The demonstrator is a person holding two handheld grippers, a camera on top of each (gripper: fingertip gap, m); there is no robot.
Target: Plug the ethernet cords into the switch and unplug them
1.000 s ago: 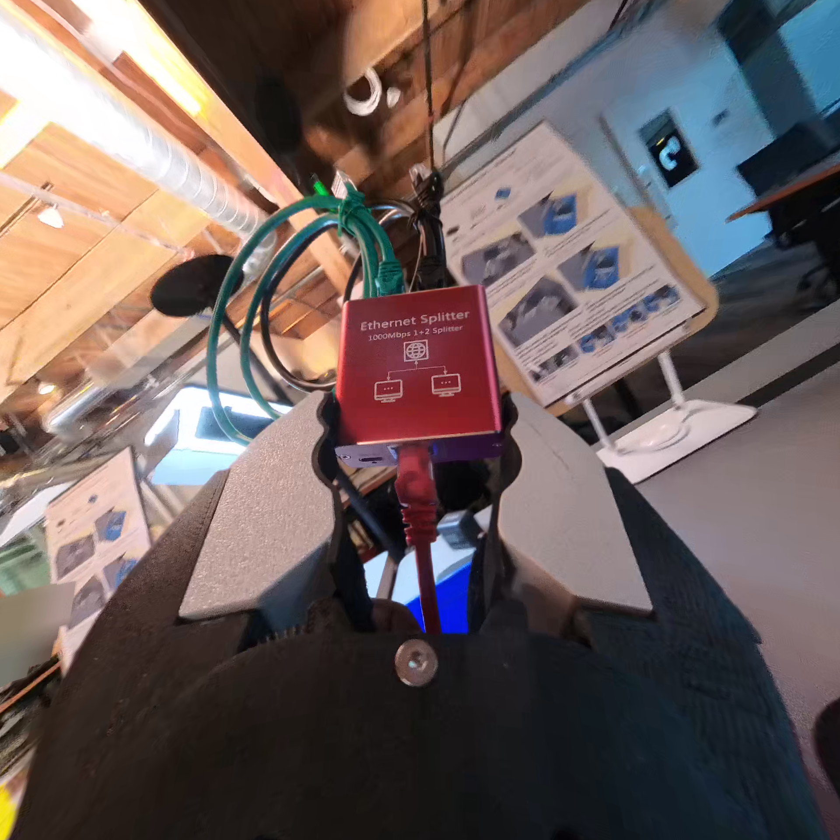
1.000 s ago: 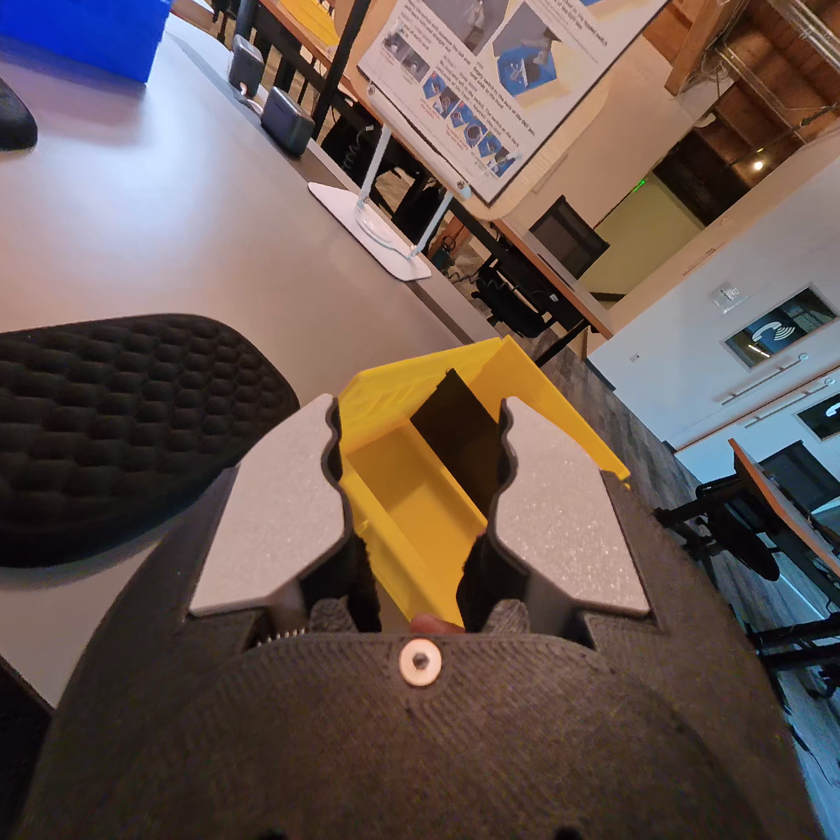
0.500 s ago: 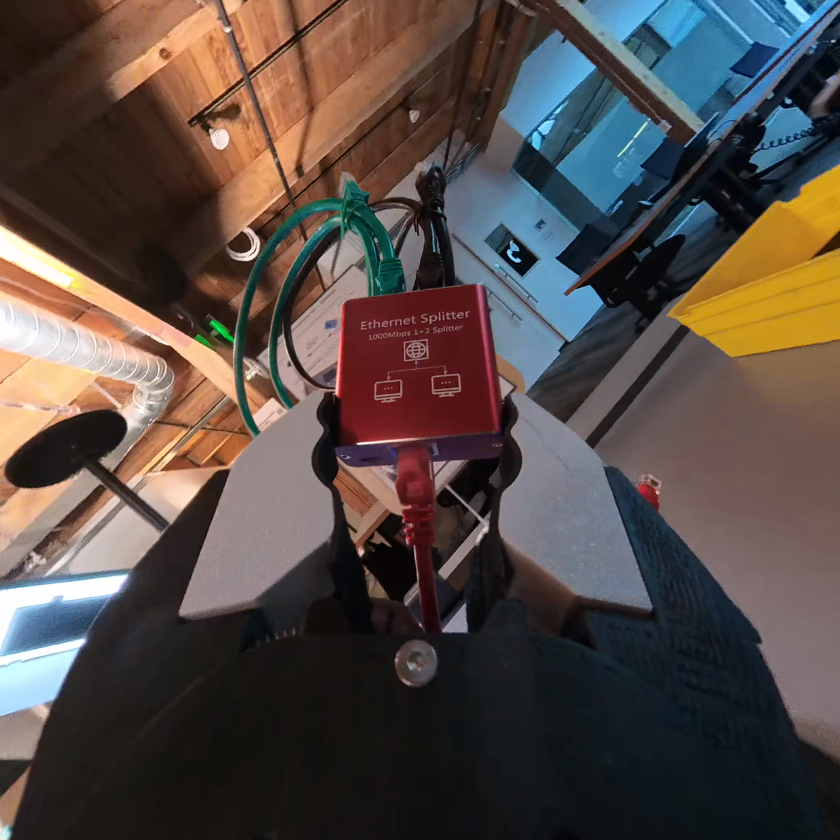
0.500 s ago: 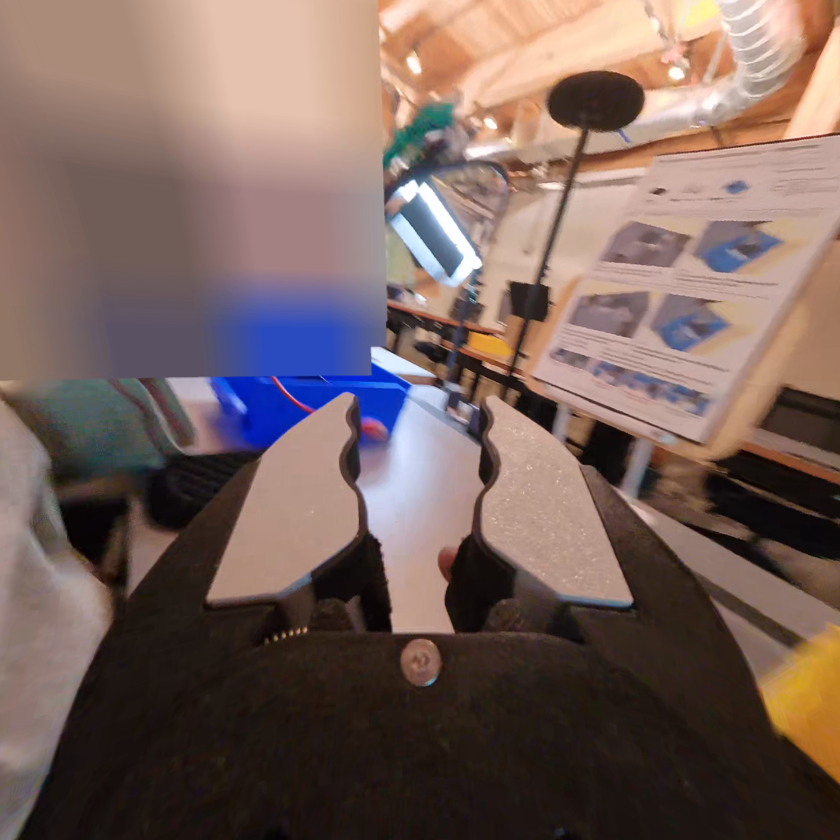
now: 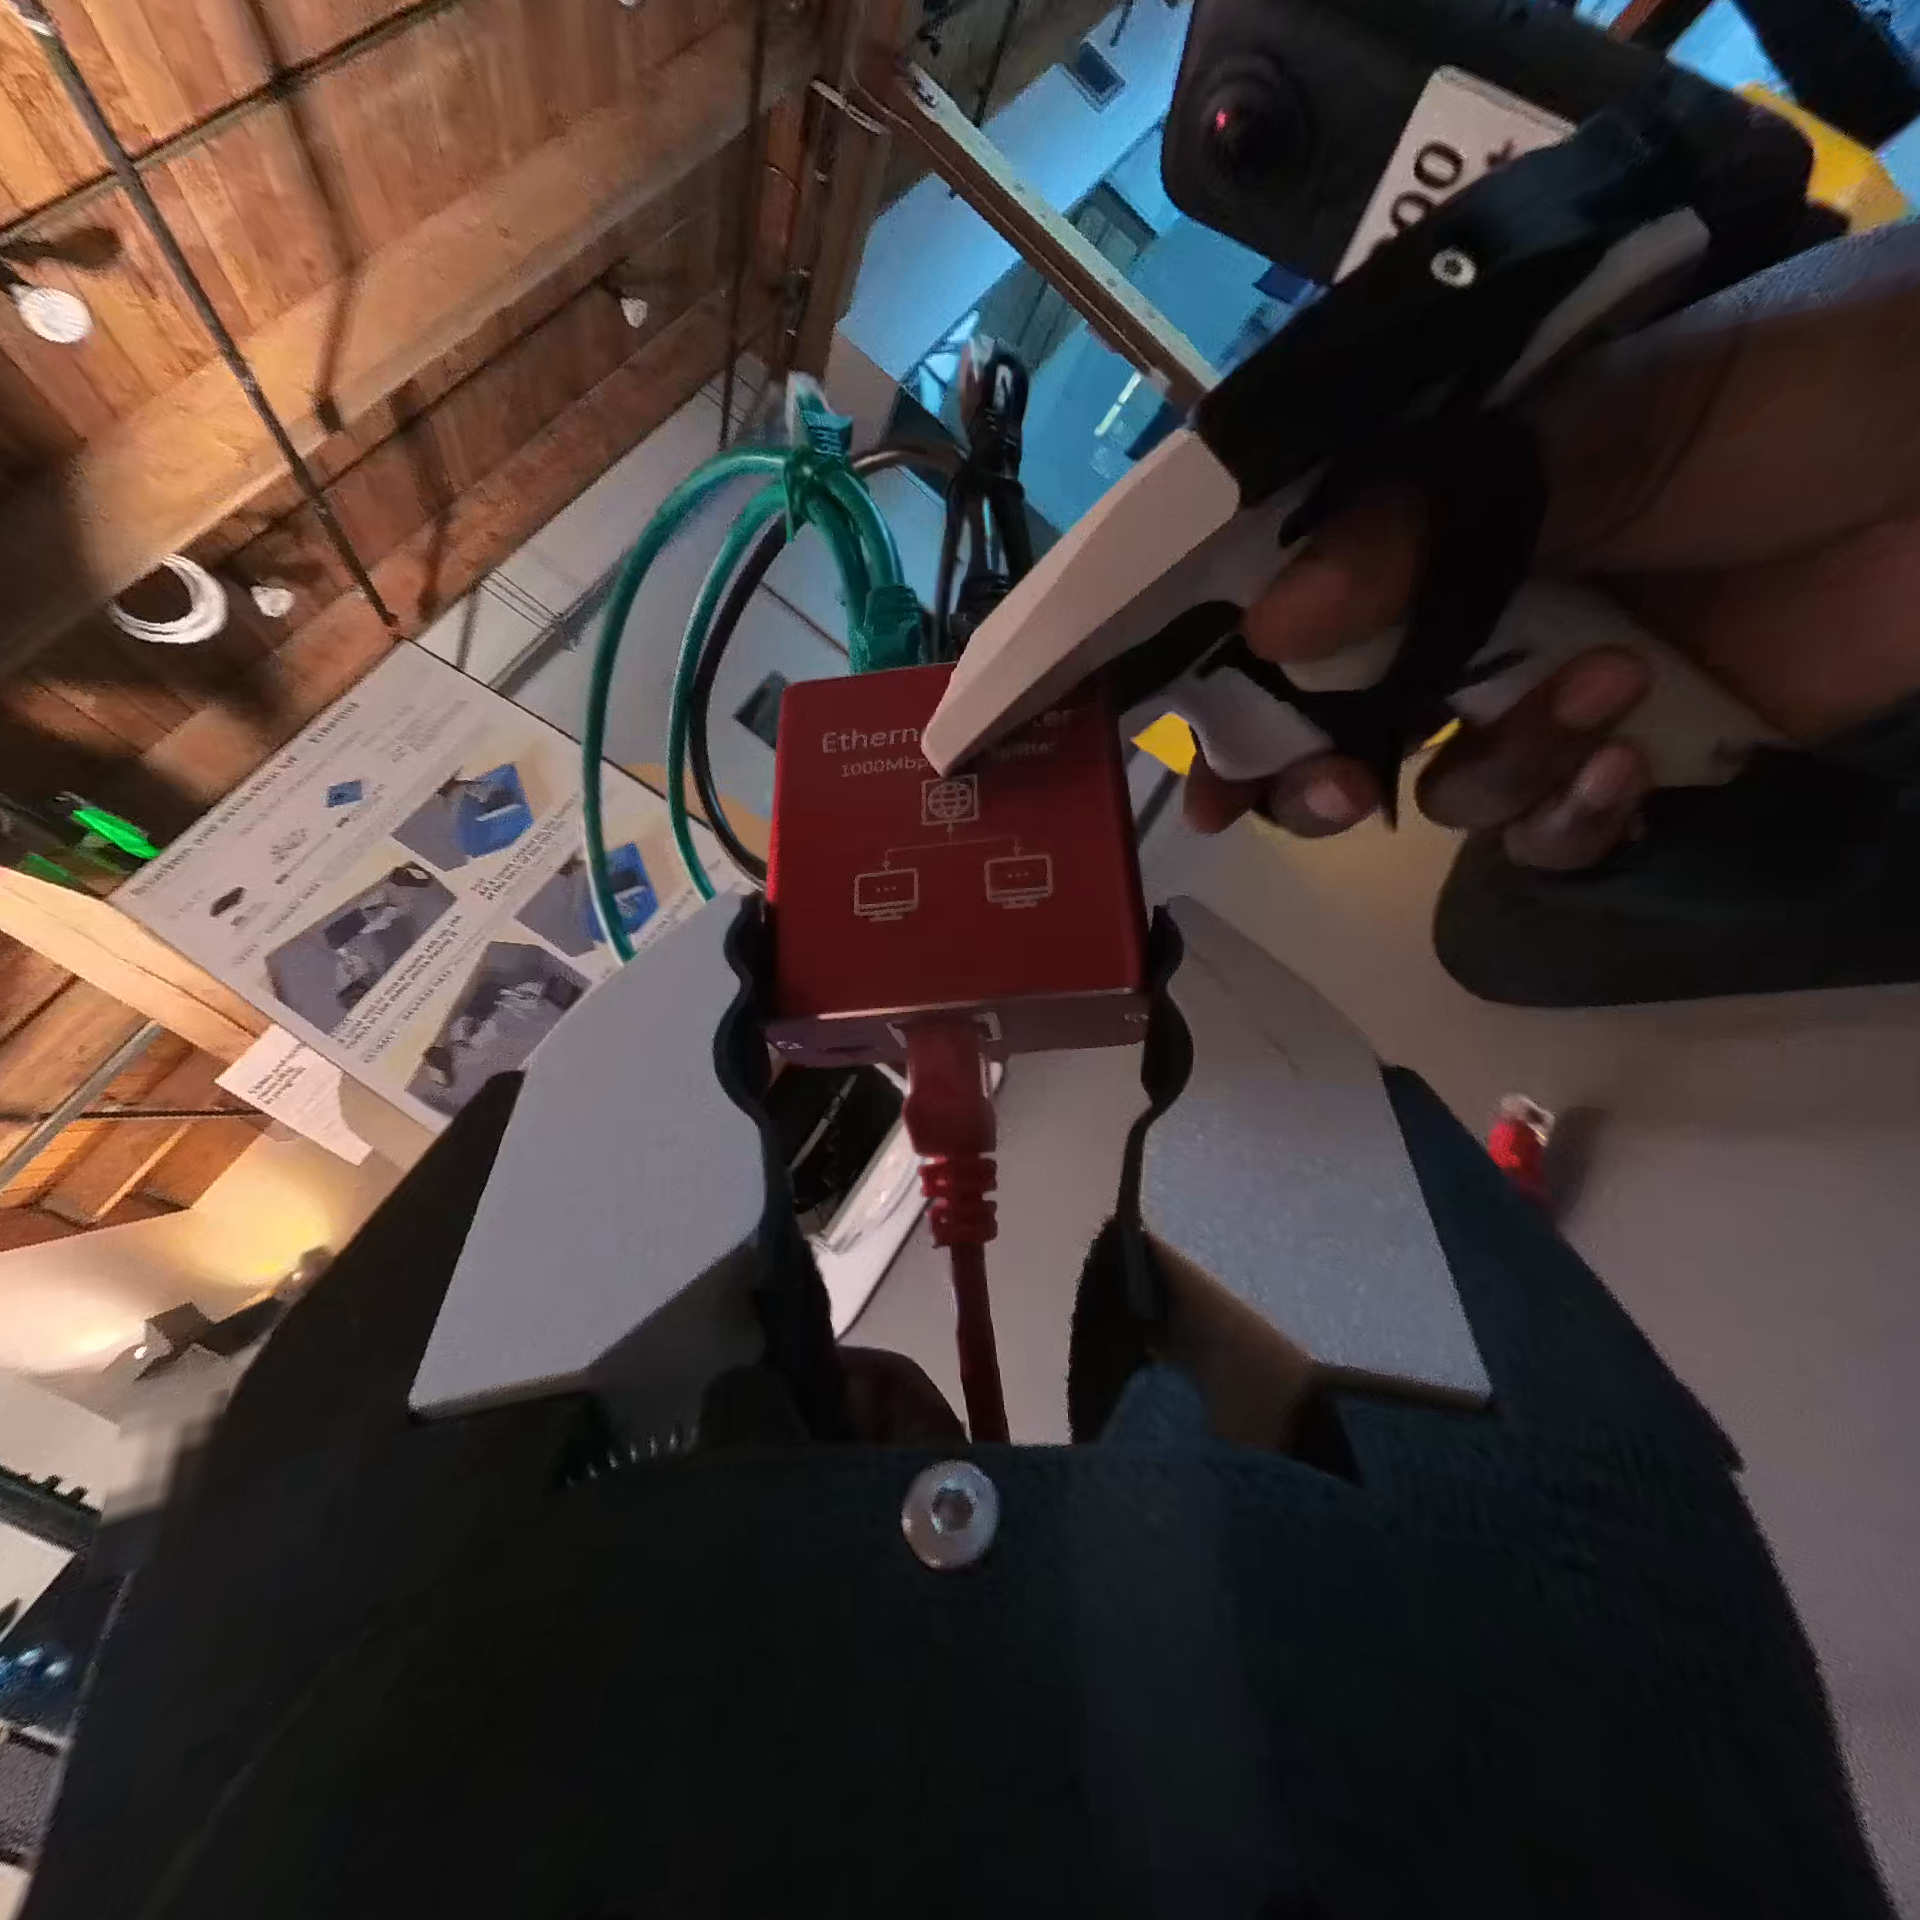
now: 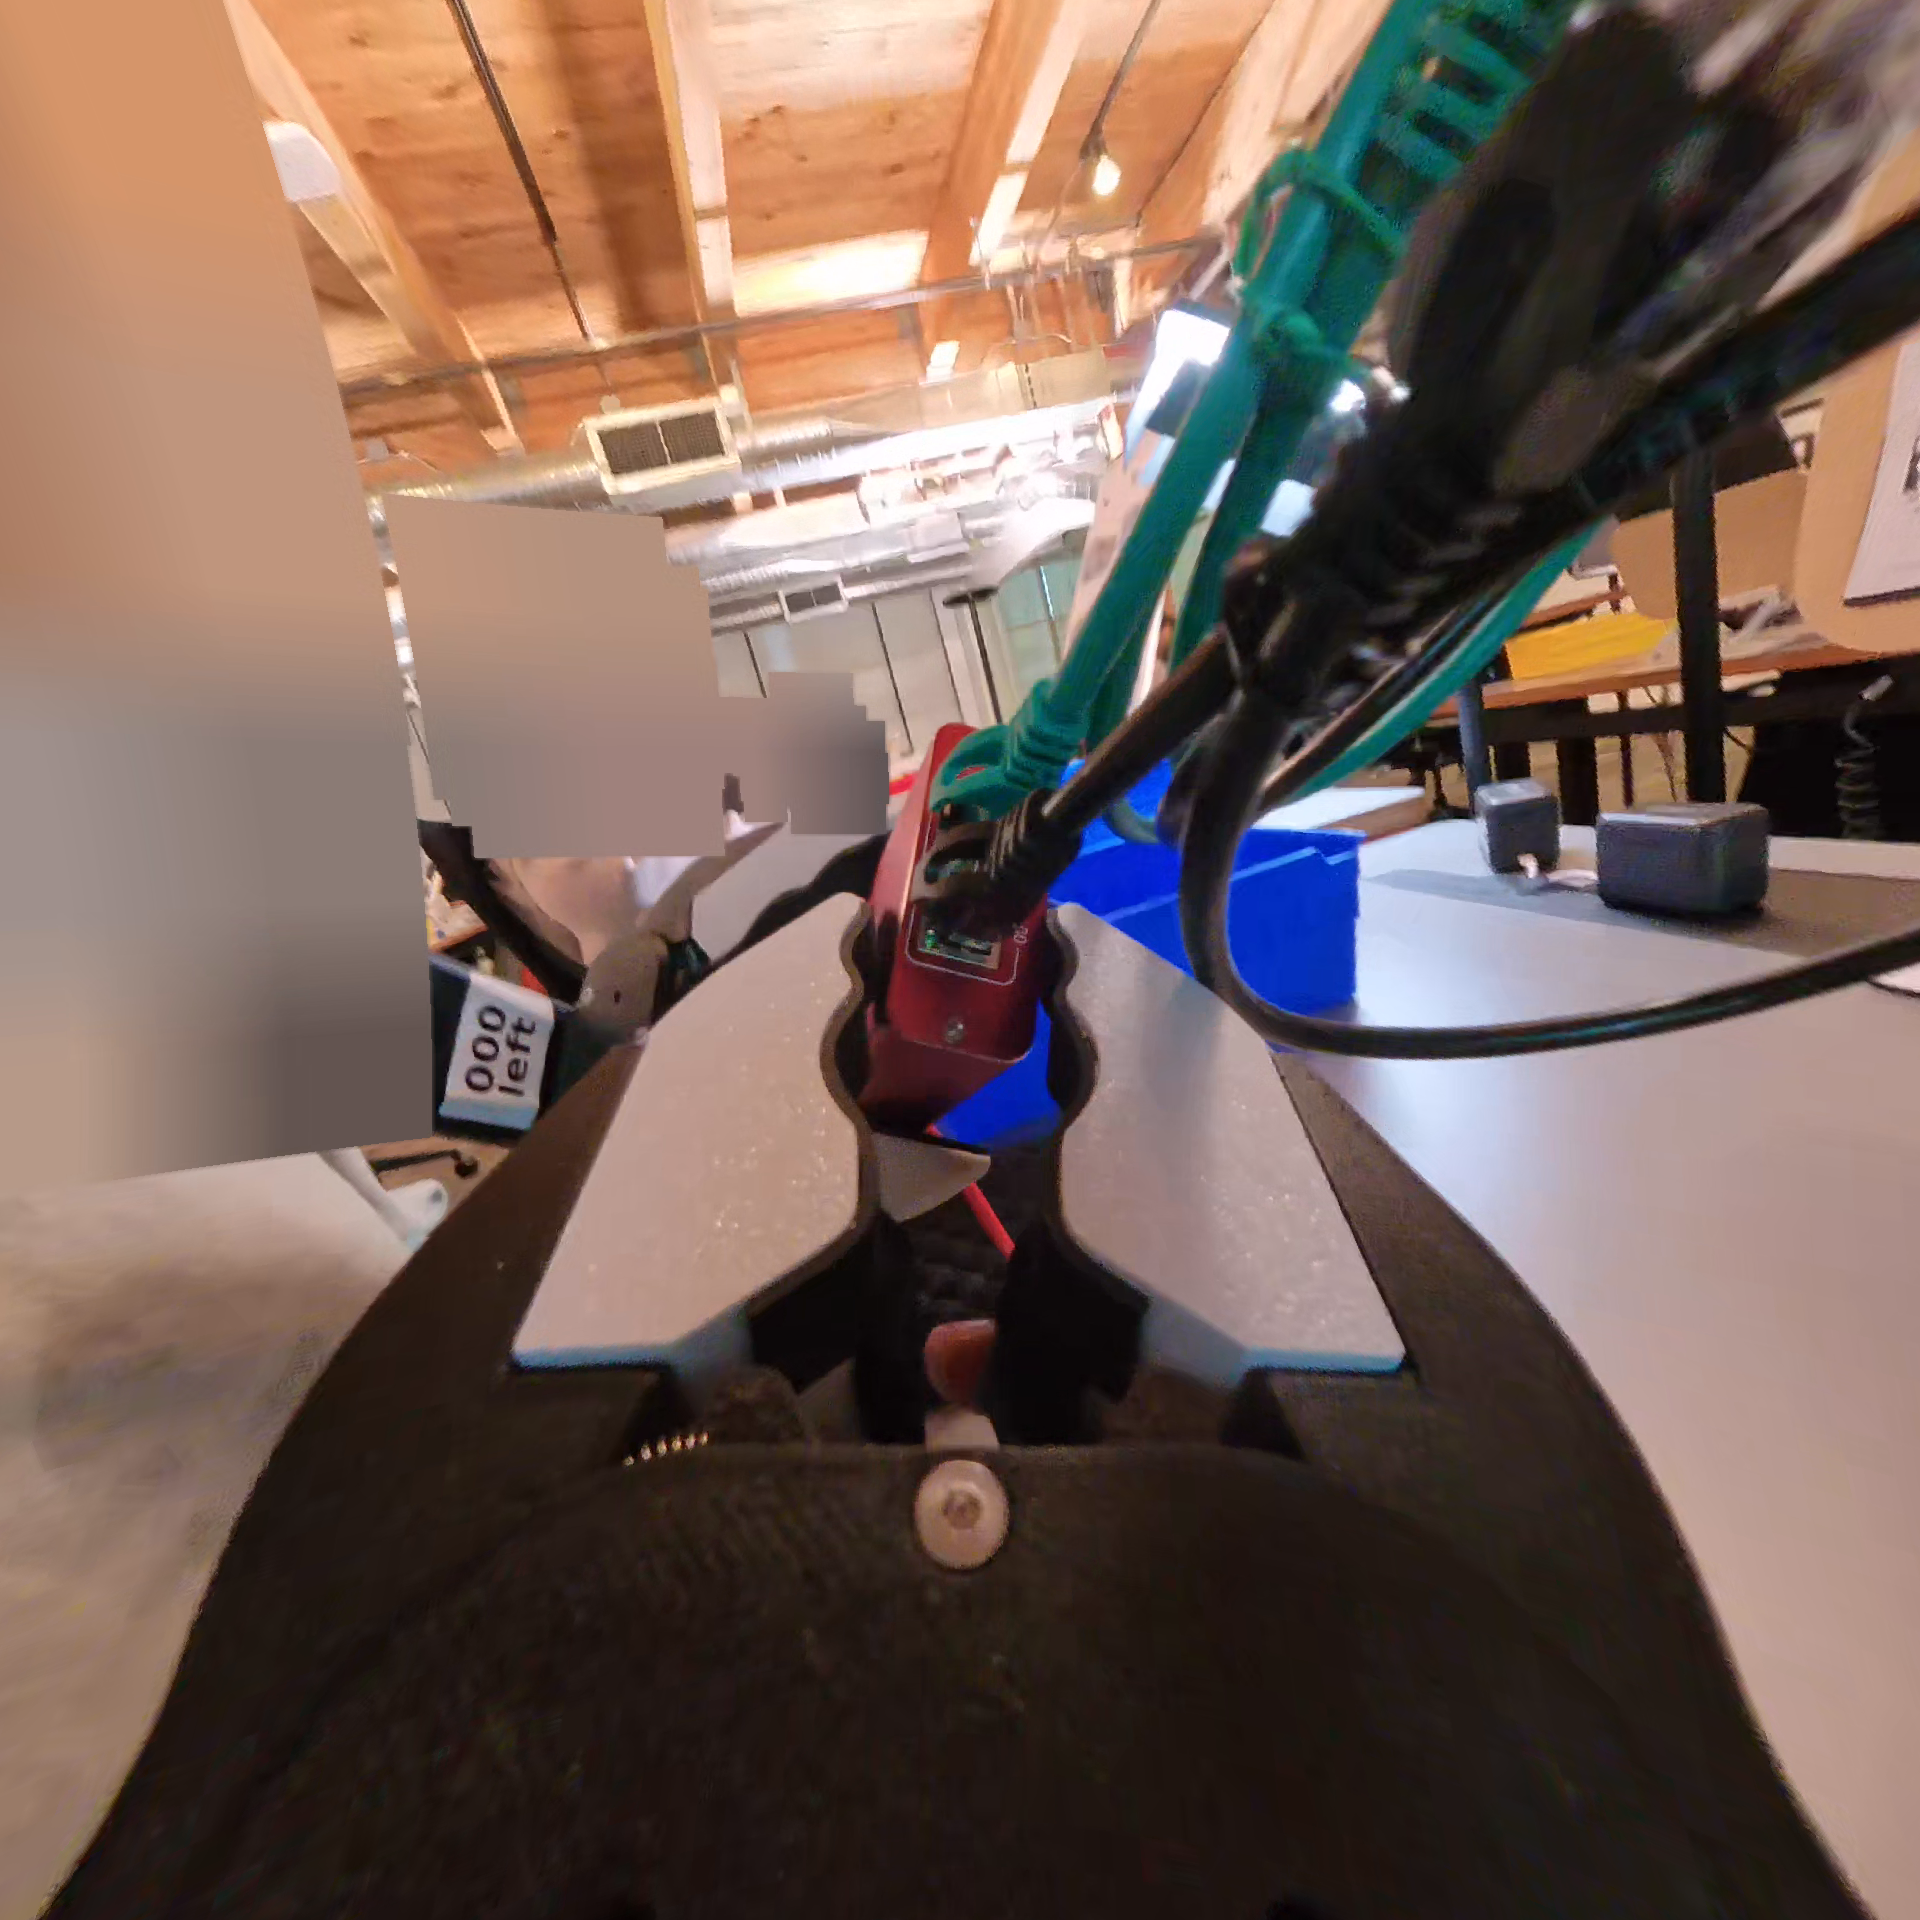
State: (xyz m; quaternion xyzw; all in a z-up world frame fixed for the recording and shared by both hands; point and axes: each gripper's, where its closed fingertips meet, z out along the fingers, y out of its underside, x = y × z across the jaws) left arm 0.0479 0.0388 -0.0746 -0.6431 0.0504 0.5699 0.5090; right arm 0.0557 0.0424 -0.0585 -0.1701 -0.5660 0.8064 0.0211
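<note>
My left gripper [image 5: 956, 920] is shut on the sides of the red switch [image 5: 956, 894] and holds it up above the table. A red cord [image 5: 951, 1127] is plugged into its near face. A green cord [image 5: 868, 613] and a black cord [image 5: 987, 488] are plugged into its far face. My right gripper [image 6: 956, 925] comes in from the far end, and its jaws stand around the switch [image 6: 956, 997], pads against its two broad faces. In the left wrist view one right finger [image 5: 1070, 613] lies on the switch's top. One port below the black plug [image 6: 1013, 852] is empty.
A grey table [image 6: 1558, 1299] lies below, with a blue bin [image 6: 1268, 925] and two grey blocks [image 6: 1678, 857] on it. A loose red plug end [image 5: 1519, 1132] and a black pad [image 5: 1662, 935] lie on the table. A poster board [image 5: 416, 883] stands behind. The tips of both grippers are at nearly the same place.
My right gripper has swung in from the side and closed around the far end of the switch. My left gripper still holds the switch and has turned a little.
</note>
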